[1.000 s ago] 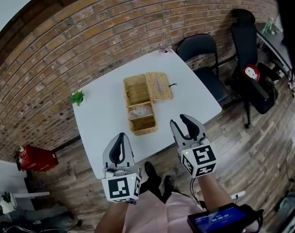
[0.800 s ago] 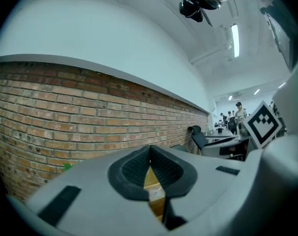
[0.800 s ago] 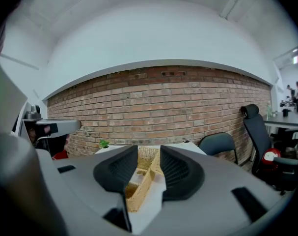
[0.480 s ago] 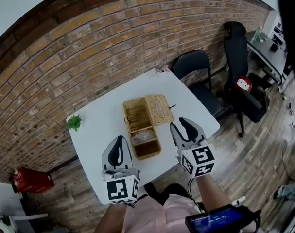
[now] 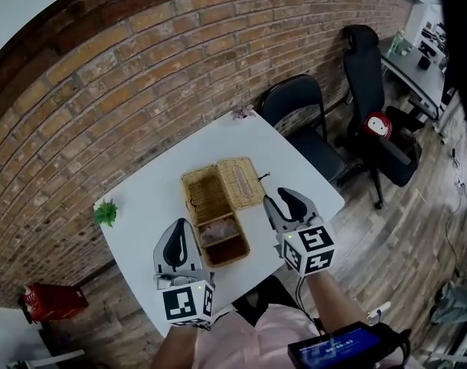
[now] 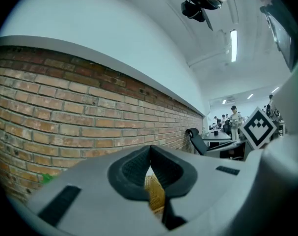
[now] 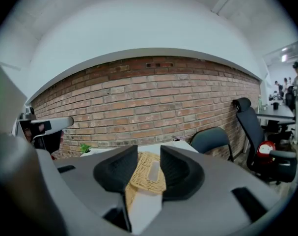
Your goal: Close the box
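Observation:
An oblong wicker box (image 5: 215, 217) stands open on the white table (image 5: 156, 194), its wicker lid (image 5: 241, 181) folded out flat to the right. Something pale lies inside the box. My left gripper (image 5: 178, 238) hovers over the table's near edge, left of the box, its jaws together with nothing held. My right gripper (image 5: 284, 201) is at the box's right, near the lid's front corner, with its jaws apart and empty. The right gripper view shows the lid (image 7: 148, 172) ahead, through the gap of the right gripper (image 7: 149, 154). A strip of the wicker box (image 6: 155, 198) shows below the tips of the left gripper (image 6: 149, 150).
A small green plant (image 5: 105, 212) sits at the table's left corner. A brick wall (image 5: 141, 68) runs behind. A black folding chair (image 5: 295, 110) and a black office chair (image 5: 369, 91) stand to the right. A red object (image 5: 45, 300) lies on the wooden floor at left.
Both grippers have moved forward, level, from in front of the table to either side of the box. The lid now looms larger between the right jaws. Jaw openings look unchanged.

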The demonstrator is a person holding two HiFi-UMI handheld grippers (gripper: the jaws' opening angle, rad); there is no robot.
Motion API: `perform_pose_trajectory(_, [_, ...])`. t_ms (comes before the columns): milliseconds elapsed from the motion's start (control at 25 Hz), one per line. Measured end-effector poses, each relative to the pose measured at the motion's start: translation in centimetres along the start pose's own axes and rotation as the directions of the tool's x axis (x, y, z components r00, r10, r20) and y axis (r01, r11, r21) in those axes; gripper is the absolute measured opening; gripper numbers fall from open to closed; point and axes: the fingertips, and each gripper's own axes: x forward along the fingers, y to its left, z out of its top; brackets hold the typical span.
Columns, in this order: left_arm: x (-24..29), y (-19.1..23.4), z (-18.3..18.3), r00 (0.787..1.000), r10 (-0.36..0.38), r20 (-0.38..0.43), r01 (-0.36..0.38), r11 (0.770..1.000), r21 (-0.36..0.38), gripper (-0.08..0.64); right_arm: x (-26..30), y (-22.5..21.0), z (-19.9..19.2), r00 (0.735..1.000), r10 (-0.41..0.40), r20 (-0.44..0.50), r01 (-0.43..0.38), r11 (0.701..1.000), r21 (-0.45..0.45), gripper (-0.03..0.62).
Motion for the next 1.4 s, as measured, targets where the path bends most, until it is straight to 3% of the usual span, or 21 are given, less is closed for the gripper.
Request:
perform_pose_trajectory(400, [4.3,0.1,-3.8,0.991,0.041,-0.128,-0.039,0.999,0.018,0.011,5.4,-4.0,-8.1,0.981,0.044,-0.187,-0.012,0.985,0.173,0.152])
perform_pose_trajectory(640, [6.0,-0.3,-6.0,0.980,0.054,-0.192,-0.049,0.998,0.027,0.011,7.2,-4.6,-12.2,0.959,0.104,-0.265,-0.021,0.954,0.299,0.155])
perform_pose_trajectory(760, [6.6,-0.4,-6.9,0.975,0.057,-0.215,-0.052,0.998,0.031,0.011,7.5,-4.5,-13.9,0.946,0.144,-0.292,-0.019,0.919,0.394,0.155])
perform_pose_trajectory(1000, [7.6,-1.0,-7.9,0.968,0.048,-0.245,-0.042,0.999,0.032,0.011,8.0,-3.8,-16.1,0.926,0.232,-0.299,0.007,0.780,0.626,0.158])
perform_pose_trajectory(1120, [7.9,-0.9,-7.8,0.968,0.050,-0.244,-0.044,0.999,0.033,0.011,8.0,-3.8,-16.5,0.918,0.269,-0.291,0.027,0.690,0.724,0.158])
perform_pose_trajectory(1240, [8.1,-0.7,-7.8,0.968,0.053,-0.244,-0.047,0.998,0.030,0.011,8.1,-3.6,-17.1,0.910,0.309,-0.275,0.057,0.563,0.824,0.158])
perform_pose_trajectory(1400, [8.3,-0.7,-7.9,0.968,0.052,-0.247,-0.047,0.999,0.026,0.011,8.4,-3.1,-18.2,0.907,0.357,-0.222,0.088,0.355,0.931,0.152])
